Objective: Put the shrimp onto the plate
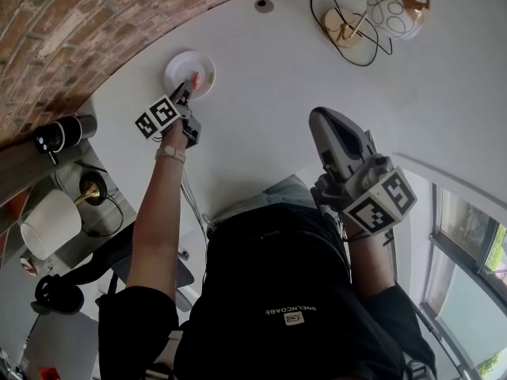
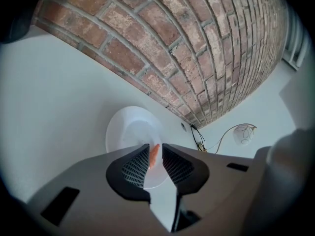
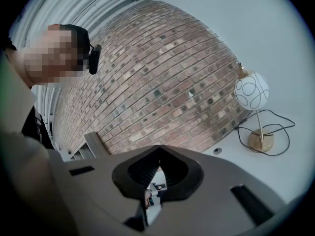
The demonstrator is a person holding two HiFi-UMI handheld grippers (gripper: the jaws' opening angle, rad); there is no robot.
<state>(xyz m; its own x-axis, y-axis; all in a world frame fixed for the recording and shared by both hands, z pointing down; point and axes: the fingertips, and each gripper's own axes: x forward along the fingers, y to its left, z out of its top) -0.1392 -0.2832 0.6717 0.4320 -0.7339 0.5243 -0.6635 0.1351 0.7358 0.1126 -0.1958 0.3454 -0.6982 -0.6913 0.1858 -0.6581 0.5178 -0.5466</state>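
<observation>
A round white plate [image 1: 181,64] sits on the white table near the brick wall. My left gripper [image 1: 184,92] reaches over the plate's near rim, shut on a small orange shrimp [image 1: 195,78]. In the left gripper view the shrimp [image 2: 154,155] stands pinched between the two ribbed pads, right above the plate [image 2: 127,128]. My right gripper [image 1: 320,118] is held back near the person's torso, far from the plate. Its jaws meet at the tips [image 3: 157,154] with nothing between them.
A white globe lamp [image 1: 396,10] with a brass base and a looped black cable [image 1: 348,46] stands at the table's far right. A round grommet hole [image 1: 264,5] lies behind the plate. The brick wall [image 1: 71,38] runs along the left; a window [image 1: 467,236] is at the right.
</observation>
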